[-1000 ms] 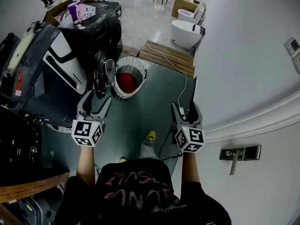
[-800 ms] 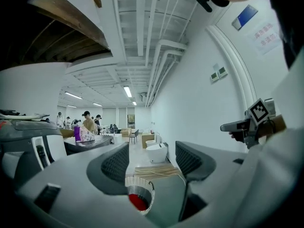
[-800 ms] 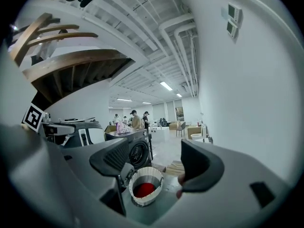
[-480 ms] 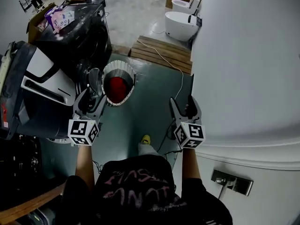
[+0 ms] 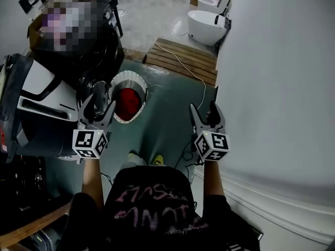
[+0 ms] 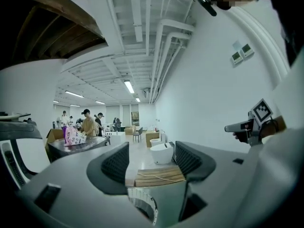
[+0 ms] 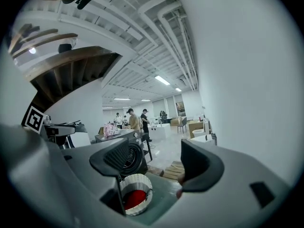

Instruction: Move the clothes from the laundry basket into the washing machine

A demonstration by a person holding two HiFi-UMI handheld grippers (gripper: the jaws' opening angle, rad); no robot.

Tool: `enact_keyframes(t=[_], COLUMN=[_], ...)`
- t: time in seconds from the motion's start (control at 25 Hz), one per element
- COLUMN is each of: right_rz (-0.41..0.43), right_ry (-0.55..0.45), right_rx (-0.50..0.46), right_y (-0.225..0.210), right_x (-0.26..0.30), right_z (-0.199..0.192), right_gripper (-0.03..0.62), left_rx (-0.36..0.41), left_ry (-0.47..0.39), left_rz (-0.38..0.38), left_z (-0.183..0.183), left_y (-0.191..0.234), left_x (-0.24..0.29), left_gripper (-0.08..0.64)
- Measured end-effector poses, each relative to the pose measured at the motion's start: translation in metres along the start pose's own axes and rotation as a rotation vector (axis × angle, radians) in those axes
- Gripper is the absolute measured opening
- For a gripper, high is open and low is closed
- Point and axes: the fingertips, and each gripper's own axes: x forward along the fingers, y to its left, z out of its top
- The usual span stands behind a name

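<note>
Red clothes (image 5: pixel 127 102) in upright basket (image 5: pixel 128 76), opening upward

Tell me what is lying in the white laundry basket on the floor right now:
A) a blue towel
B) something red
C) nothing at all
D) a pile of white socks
B: the head view looks down into the laundry basket and shows a red garment inside it; the right gripper view shows the same red.

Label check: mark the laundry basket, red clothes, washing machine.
laundry basket (image 5: pixel 128 77), head view, white ribbed rim.
red clothes (image 5: pixel 127 102), head view, middle of heap.
washing machine (image 7: pixel 132 158), right gripper view, round front.
</note>
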Motion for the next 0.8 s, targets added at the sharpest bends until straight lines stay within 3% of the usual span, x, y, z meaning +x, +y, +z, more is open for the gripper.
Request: enact_keyframes(t=[0.48,0.8], right_rz=[0.055,0.101], right_ry=[0.018,0.054], right_rx=[-0.024,-0.061], right_y=[-0.009,0.002], right_x=[0.095,0.212], right_z=[0.007,0.014], right_gripper=[0.348,0.348], left_rx=[-0.047,-0.09], left_ry=[-0.016,0.003], left_rz=[0.047,0.09], left_z=[-0.007,-0.02], left_y=[0.039,0.107], left_x=[0.074,0.148], left_gripper=[0.305,0.305])
